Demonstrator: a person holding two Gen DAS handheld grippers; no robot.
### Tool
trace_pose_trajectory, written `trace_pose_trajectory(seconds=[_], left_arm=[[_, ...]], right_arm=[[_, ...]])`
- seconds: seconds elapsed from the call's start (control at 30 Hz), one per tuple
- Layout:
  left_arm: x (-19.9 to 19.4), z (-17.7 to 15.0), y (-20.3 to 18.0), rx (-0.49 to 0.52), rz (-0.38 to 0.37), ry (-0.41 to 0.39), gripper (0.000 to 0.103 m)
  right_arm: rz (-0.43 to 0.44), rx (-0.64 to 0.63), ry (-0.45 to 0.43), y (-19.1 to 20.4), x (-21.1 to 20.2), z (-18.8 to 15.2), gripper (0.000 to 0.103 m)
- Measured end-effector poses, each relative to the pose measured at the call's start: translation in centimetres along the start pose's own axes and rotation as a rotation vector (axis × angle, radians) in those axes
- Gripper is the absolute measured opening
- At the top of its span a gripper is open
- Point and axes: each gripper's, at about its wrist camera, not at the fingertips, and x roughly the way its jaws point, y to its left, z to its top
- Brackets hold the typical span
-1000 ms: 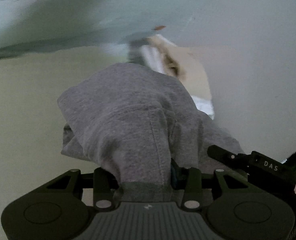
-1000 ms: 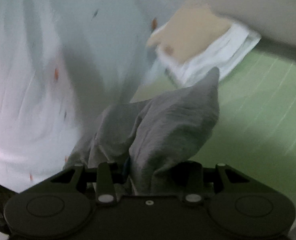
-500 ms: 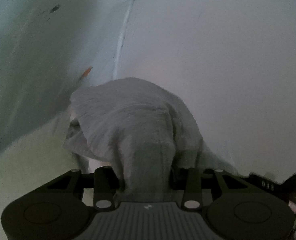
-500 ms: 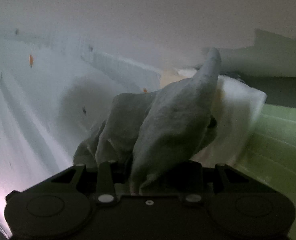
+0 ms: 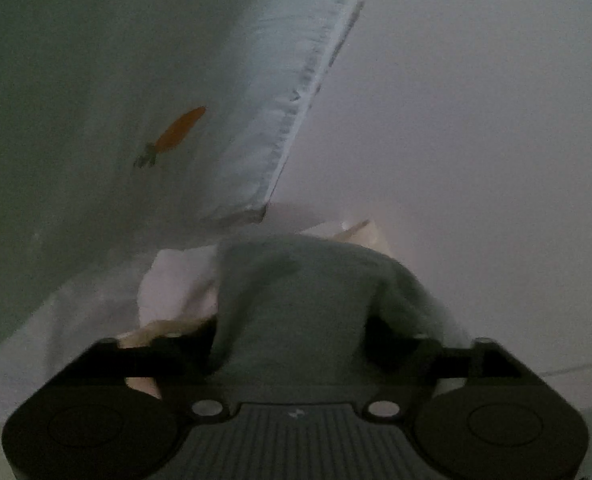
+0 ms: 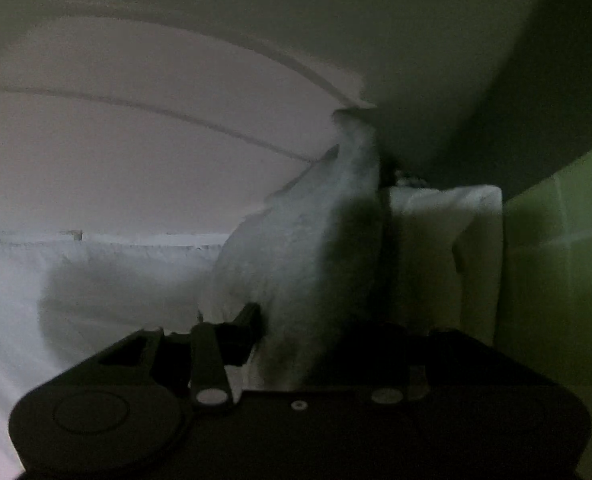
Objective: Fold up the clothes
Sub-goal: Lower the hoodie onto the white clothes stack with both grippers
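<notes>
Two grippers, one grey garment [image 5: 296,304] between them. It looks folded into a bundle and is being set down on or against a stack of white folded cloth [image 5: 175,280], so the step in hand is prob. the put-down on the pile, not a fold.

Left gripper [image 5: 291,344]: jaws opening, standing wide. The grey cloth lies between them, but gaps show either side, so the pads no longer seem to press it; it's letting go.

Right gripper [image 6: 316,344]: jaws narrow and opening a little, the grey cloth [image 6: 296,264] rising up out of them. From the right wrist view it still looks pinched, though the right finger is lost in shadow, so not 100% sure.

Next move, as I judge it: right jaws let go too, then both pull straight back w/o dragging the bundle off the stack or undoing the fold. Soft fabric clings to pads, so a slow clean exit is needed.

Around: a white sheet with small orange carrot prints [image 5: 179,130] hangs or lies close on the left, with a hemmed edge [image 5: 296,112] just above the bundle. A pale wall is behind. A green surface [image 6: 568,260] lies to the right of the white stack [image 6: 448,248]. Tight corner: sheet and wall crowd the drop spot. Both views are dim and blurred.
</notes>
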Motion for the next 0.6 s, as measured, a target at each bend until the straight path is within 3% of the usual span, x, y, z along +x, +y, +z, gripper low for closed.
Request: trace_pose_trajectory(seconds=[0.27, 0.33, 0.37, 0.4, 0.53, 0.6], left_arm=[[0.9, -1.4, 1.7, -0.009, -0.082, -0.073, 0.094], [2.0, 0.1, 2.2, -0.030, -0.084, -0.077, 0.094], [2.2, 0.7, 2.3, -0.041, -0.078, -0.078, 0.094], [1.6, 1.0, 2.2, -0.053, -0.048, -0.088, 0.098], [-2.6, 0.8, 0.2, -0.038, 0.133, -0.201, 0.101], [-5.3, -0.1, -1.1, -0.017, 0.183, -0.257, 0.102]], right_arm=[[0.050, 0.074, -0.003, -1.2, 0.9, -0.2, 0.047], [0.037, 0.091, 0.003, -1.0, 1.1, -0.1, 0.051], [0.009, 0.098, 0.007, -0.8, 1.0, 0.1, 0.064], [-0.029, 0.102, 0.017, -0.6, 0.8, 0.1, 0.086], [-0.136, 0.047, 0.055, 0.7, -0.3, -0.1, 0.088], [-0.191, -0.049, 0.078, 2.3, -0.9, -0.2, 0.091]])
